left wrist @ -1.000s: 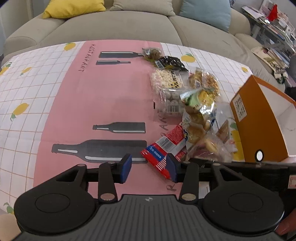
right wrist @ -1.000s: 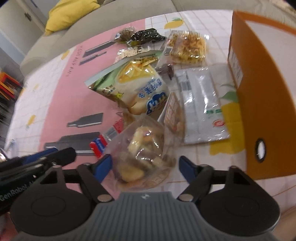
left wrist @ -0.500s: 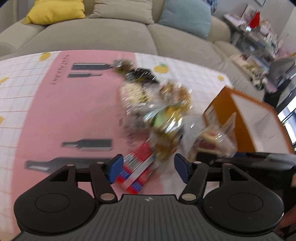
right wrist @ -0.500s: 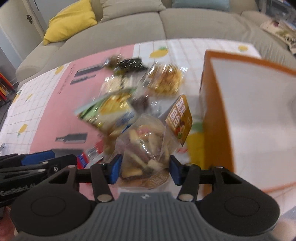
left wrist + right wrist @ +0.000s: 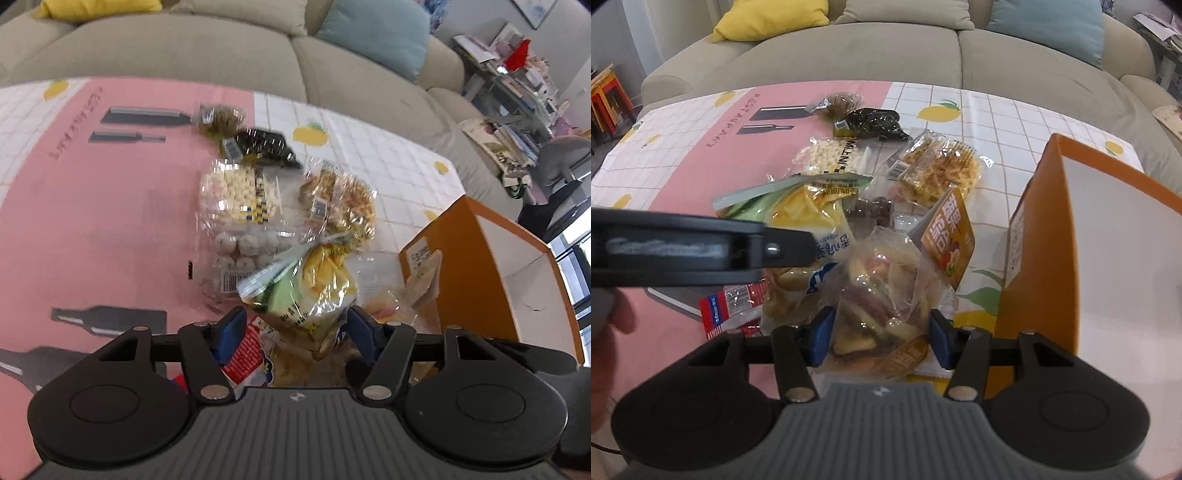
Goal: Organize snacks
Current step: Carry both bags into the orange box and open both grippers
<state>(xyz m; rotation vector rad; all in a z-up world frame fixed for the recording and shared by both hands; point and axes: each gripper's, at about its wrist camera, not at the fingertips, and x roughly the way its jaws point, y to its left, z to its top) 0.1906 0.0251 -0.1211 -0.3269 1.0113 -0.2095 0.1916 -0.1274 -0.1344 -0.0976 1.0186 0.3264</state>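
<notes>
My right gripper is shut on a clear bag of mixed dried-fruit snacks with an orange label, held just left of the orange box. My left gripper is open around the yellow-green chip bag, its fingers on either side of it; it shows from the side in the right wrist view. A red-and-blue packet lies under the left gripper. Further back lie a white puffs bag, a waffle bag and a dark snack bag.
The snacks sit on a pink and white checked tablecloth. The orange box stands open at the right, white inside. A beige sofa with yellow and blue cushions runs behind the table. A cluttered shelf is at far right.
My right gripper closed on the dried-fruit bag and lifted it toward the orange box. My left gripper moved right from the red-and-blue packet to straddle the yellow-green chip bag.
</notes>
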